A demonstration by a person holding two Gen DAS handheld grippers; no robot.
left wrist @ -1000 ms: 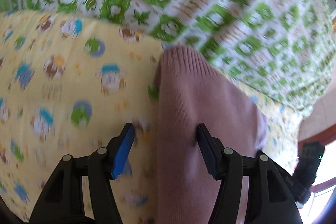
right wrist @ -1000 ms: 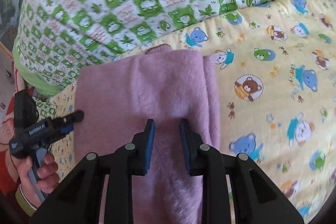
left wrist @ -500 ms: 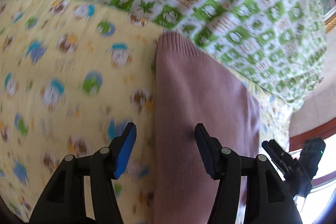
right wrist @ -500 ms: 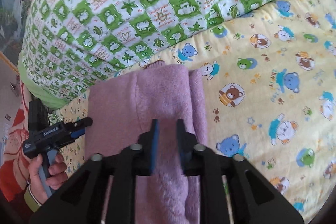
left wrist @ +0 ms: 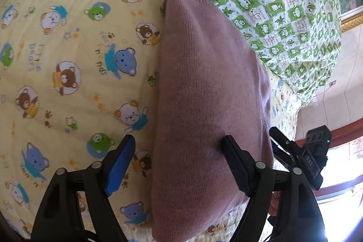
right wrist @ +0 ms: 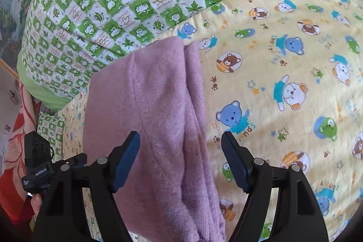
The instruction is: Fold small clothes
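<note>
Your left gripper (left wrist: 178, 162) has its fingers (left wrist: 119, 162) spread wide; they have just been opening, and the pads press on nothing. The folded pink knit garment (left wrist: 204, 87) lies under them, its left edge running between the two fingers while the right finger sits over the cloth. Your right gripper (right wrist: 180, 159) is likewise parted, having just been opening, and it has hold of nothing: the left finger (right wrist: 126, 161) hangs over the pink cloth, the right one over the sheet just beside the garment's layered edge (right wrist: 196, 106).

The garment (right wrist: 147, 117) lies flat in a long folded bundle on a bed, on a yellow sheet (left wrist: 68, 60) printed with small bears in blue, green, brown and white, with "little bears" lettering. Its far end touches or nearly touches a quilt (right wrist: 113, 3) in green and white checks with leaves, hearts and small figures, which is heaped along the back of the sheet.

Beyond the bed, the left wrist view shows pale wall tiles (left wrist: 349, 83) and a reddish wooden frame (left wrist: 340, 133) with bright light below it. In the right wrist view an orange and red patterned cloth (right wrist: 15, 162) hangs at the bed's near left corner, and each camera catches the other gripper at the frame edge.
</note>
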